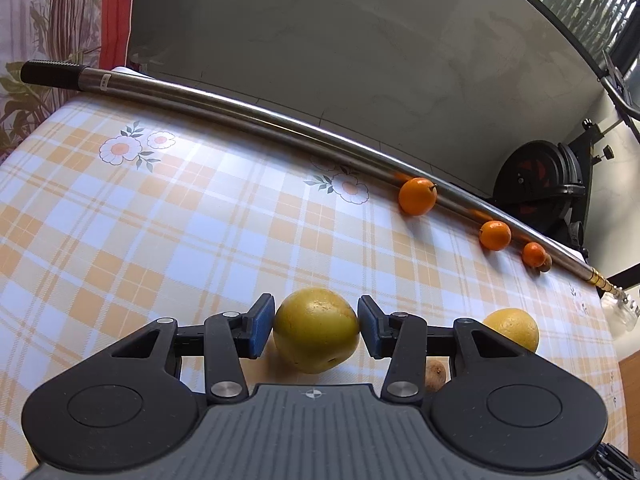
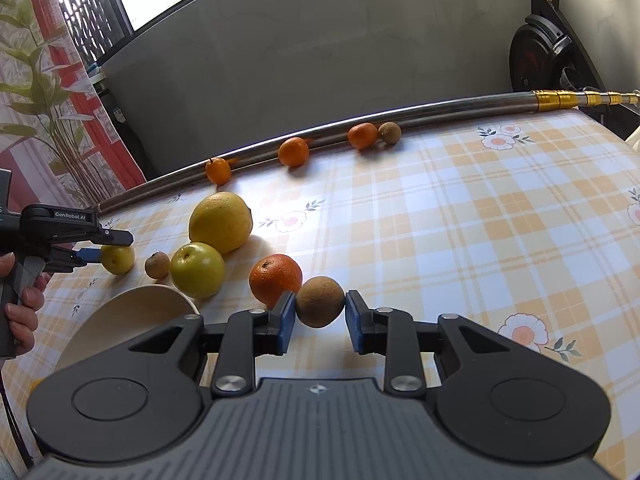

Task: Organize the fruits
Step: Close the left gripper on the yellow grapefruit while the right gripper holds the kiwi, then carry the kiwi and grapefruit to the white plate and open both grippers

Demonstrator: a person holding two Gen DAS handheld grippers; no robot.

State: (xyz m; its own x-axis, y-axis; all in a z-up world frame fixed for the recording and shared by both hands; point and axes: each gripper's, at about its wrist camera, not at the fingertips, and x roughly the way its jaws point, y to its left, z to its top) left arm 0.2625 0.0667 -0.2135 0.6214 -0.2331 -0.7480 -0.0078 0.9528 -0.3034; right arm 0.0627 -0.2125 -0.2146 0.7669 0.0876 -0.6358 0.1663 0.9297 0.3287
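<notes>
My left gripper is shut on a yellow-green fruit, blue pads touching both its sides; it also shows in the right wrist view, held low over the checked tablecloth. My right gripper has its blue pads against both sides of a brown round fruit. Close by lie an orange, a green apple, a large yellow citrus and a small brown fruit. Three small oranges and a brown fruit line the far metal pole.
A cream bowl sits at the near left, partly behind my right gripper. The pole runs along the table's far edge before a grey wall. An exercise bike stands beyond the far right corner. A curtain hangs at the left.
</notes>
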